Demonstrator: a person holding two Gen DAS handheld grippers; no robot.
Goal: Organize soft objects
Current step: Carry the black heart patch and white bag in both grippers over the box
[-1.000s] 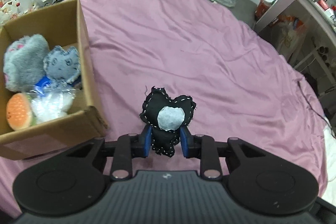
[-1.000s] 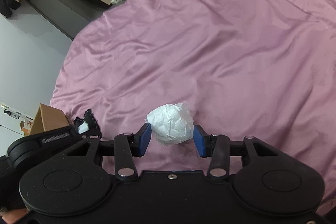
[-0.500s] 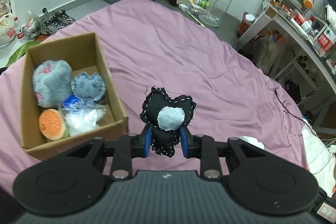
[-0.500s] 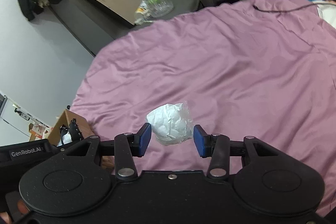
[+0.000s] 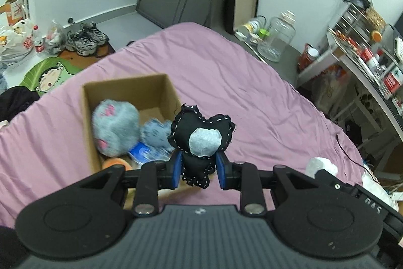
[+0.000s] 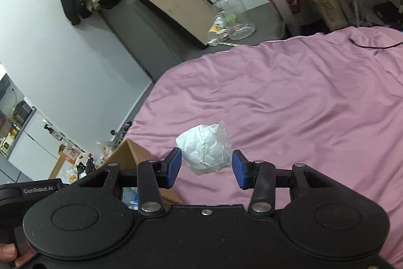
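My left gripper [image 5: 199, 172] is shut on a black heart-shaped plush [image 5: 200, 140] with white stitching and a grey patch, held in the air beside the cardboard box [image 5: 126, 90]. The box sits on the purple bed and holds a grey fluffy toy [image 5: 114, 129], a blue-grey heart plush [image 5: 153, 134] and an orange toy [image 5: 114, 164]. My right gripper [image 6: 205, 169] is shut on a white crumpled wad [image 6: 204, 151] in clear wrap, held above the bed; the wad also shows in the left wrist view [image 5: 320, 165]. The box corner [image 6: 128, 155] shows left of it.
The purple bedsheet [image 6: 302, 105] spreads wide to the right. Beyond the bed are a large glass jar [image 5: 278, 38], a cluttered shelf unit [image 5: 365, 54], shoes and bags [image 5: 85, 38] on the floor, and a wooden tray [image 6: 173, 6] leaning on the wall.
Both grippers have risen well above the bed with their loads. The left one now sits higher and nearer over the box's right side; the right one tilted up toward the room.
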